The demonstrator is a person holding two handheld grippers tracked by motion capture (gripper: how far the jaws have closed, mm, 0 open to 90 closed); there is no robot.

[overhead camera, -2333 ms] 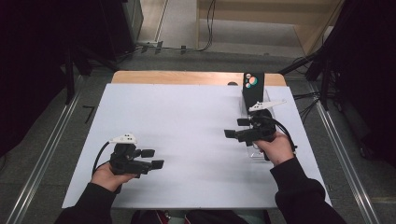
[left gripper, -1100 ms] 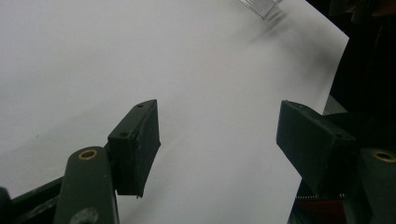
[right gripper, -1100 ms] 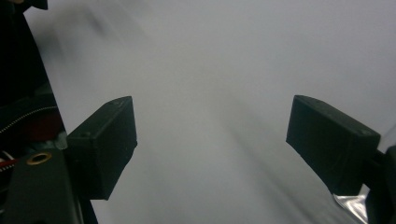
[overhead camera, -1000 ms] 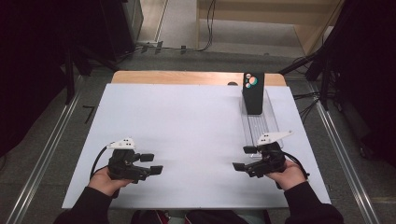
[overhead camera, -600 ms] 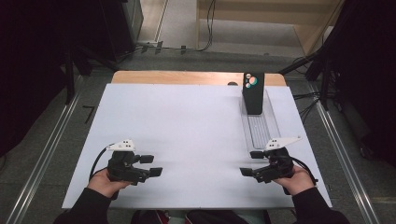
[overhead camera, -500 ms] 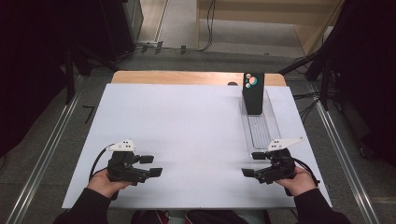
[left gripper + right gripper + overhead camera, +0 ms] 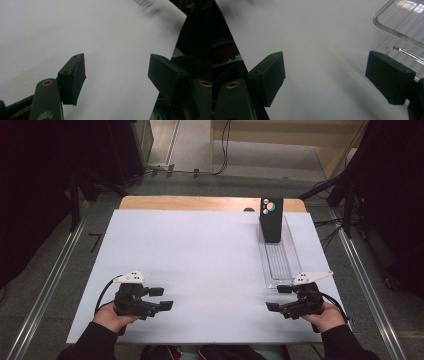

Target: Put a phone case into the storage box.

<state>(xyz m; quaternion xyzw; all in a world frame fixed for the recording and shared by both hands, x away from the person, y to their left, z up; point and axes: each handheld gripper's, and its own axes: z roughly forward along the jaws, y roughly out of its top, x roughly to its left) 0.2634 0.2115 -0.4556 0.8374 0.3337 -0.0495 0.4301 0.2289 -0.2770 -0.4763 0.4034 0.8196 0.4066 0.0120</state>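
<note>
Resting both hands at the near edge of the white counter [image 7: 200,250], we judge the work either finished or not yet begun. Our left tongs [image 7: 161,298] and right tongs [image 7: 276,298] gape wide and hold nothing. The long clear plastic tray [image 7: 278,265] lies just beyond the right tongs on the counter's right side, with the upright black box bearing coloured dots [image 7: 271,220] standing at its far end. Any next move calls for reaching the right tongs forward to the tray.
</note>
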